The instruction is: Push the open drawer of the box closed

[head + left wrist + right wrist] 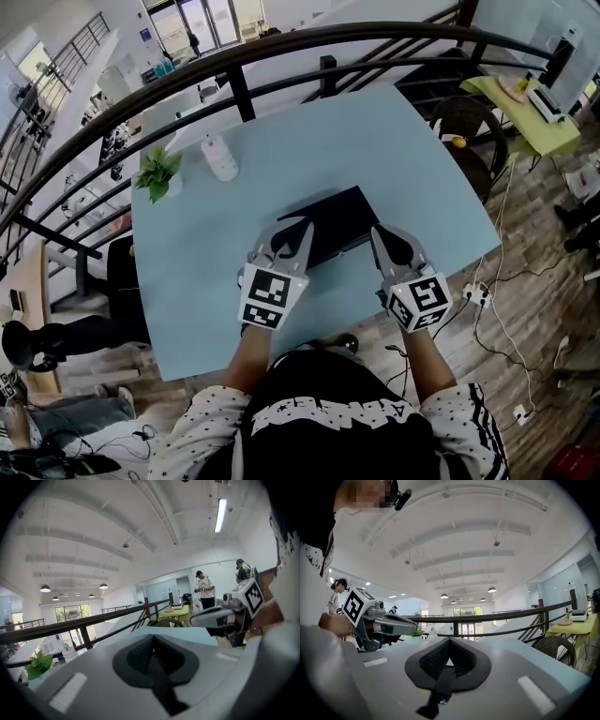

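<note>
A black box (330, 217) lies on the light blue table (403, 159), its near side facing me; I cannot make out the drawer's gap from above. My left gripper (304, 228) rests at the box's near left edge, its jaws shut with nothing between them. At the near right corner sits my right gripper (378, 232), also shut and empty. In the left gripper view the pads (140, 656) meet and the right gripper (213, 616) shows beside them. In the right gripper view the pads (436, 660) are closed, with the left gripper (389, 623) alongside. The box is hidden in both gripper views.
A small green plant (157, 173) and a white bottle (220, 157) stand at the table's far left. A dark railing (281, 47) curves behind the table. To the right are a green side table (530, 117), a wicker chair (473, 131) and floor cables with a power strip (473, 295).
</note>
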Motion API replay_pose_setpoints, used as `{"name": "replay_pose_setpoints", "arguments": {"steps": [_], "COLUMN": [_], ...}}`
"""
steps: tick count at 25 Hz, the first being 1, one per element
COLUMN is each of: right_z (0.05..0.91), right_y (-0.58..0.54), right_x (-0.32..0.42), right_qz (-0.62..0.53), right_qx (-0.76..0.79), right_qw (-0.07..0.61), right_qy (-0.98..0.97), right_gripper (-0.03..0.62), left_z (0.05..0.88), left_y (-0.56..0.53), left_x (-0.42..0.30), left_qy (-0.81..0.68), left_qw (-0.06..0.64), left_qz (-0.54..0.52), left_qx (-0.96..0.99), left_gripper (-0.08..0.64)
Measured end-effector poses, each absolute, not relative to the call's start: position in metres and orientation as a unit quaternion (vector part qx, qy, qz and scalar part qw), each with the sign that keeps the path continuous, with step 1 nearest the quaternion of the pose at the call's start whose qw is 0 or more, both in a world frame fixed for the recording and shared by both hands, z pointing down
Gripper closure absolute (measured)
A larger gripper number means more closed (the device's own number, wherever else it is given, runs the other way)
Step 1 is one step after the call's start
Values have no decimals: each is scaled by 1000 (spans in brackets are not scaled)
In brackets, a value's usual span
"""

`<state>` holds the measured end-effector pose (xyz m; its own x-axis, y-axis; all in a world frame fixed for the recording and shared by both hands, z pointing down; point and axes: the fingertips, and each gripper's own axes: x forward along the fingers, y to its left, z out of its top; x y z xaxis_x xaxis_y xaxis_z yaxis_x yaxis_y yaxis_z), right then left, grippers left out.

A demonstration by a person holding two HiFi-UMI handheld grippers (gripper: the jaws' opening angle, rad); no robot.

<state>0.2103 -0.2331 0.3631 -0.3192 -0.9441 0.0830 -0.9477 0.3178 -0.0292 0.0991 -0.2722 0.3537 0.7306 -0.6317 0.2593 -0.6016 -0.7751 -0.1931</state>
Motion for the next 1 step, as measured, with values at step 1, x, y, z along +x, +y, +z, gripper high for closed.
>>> {"name": "replay_pose_setpoints", "arguments": {"steps": [1], "right_z": [363], "right_y": [-234], "right_x": [210], "right_qz": [35], "right_qx": [583], "right_qw": [25], "right_qy": [-811], "right_gripper": [594], "left_z": [354], "left_y": [-273], "left_x": [99], "left_qy": [332], "left_qw": [49], "left_qz": [-156], "left_qx": [-929], "left_gripper": [560]}}
